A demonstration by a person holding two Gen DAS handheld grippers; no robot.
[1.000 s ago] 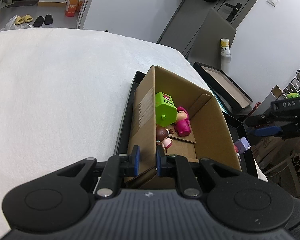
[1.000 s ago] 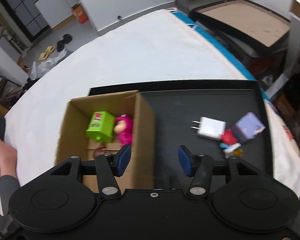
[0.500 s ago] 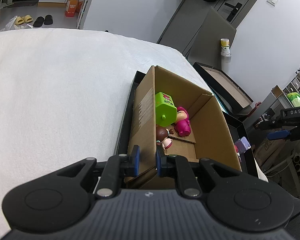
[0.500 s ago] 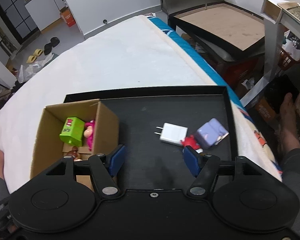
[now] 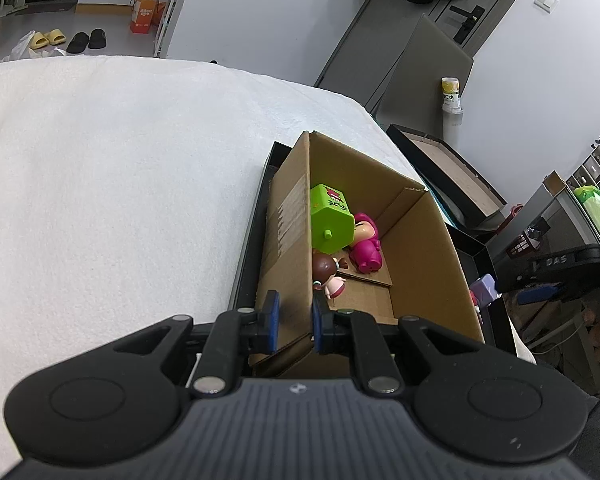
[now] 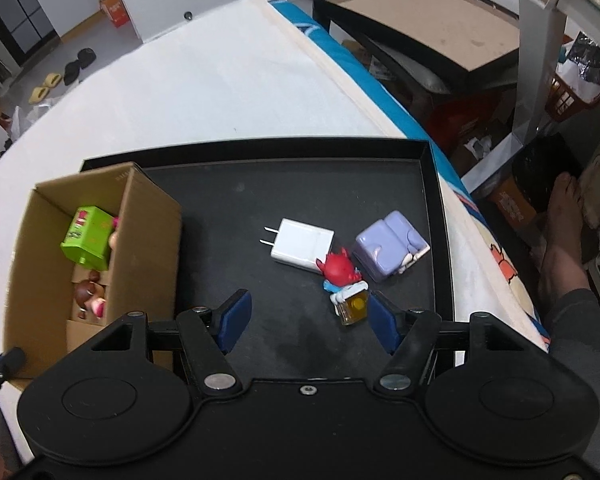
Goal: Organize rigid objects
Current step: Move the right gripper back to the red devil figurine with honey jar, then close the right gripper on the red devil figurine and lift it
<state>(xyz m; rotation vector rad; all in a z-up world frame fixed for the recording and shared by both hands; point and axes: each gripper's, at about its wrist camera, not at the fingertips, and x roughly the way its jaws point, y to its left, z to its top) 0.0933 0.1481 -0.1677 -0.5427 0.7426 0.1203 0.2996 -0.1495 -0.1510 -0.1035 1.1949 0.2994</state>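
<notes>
A cardboard box [image 5: 420, 264] [image 6: 148, 240] stands at the left of a black tray [image 6: 300, 184]. It holds a green block toy [image 5: 330, 220] [image 6: 88, 236], a pink figure [image 5: 364, 244] and a small brown-haired doll [image 5: 328, 274] [image 6: 90, 296]. My left gripper [image 5: 293, 322] is shut on the box's left wall. On the tray lie a white charger [image 6: 302, 245], a red-haired figure [image 6: 342, 280] and a lilac block toy [image 6: 390, 244]. My right gripper [image 6: 308, 320] is open and empty, above the tray just short of the red-haired figure.
The tray sits on a white bed cover [image 5: 120, 184] near its right edge. Beyond the bed edge are a black-framed board [image 6: 424, 24], shelves with clutter [image 6: 572, 80] and a person's bare foot [image 6: 560, 232].
My right gripper has moved right, from over the box's right wall toward the loose toys on the tray, jaws still open. The left gripper has held still on the box wall.
</notes>
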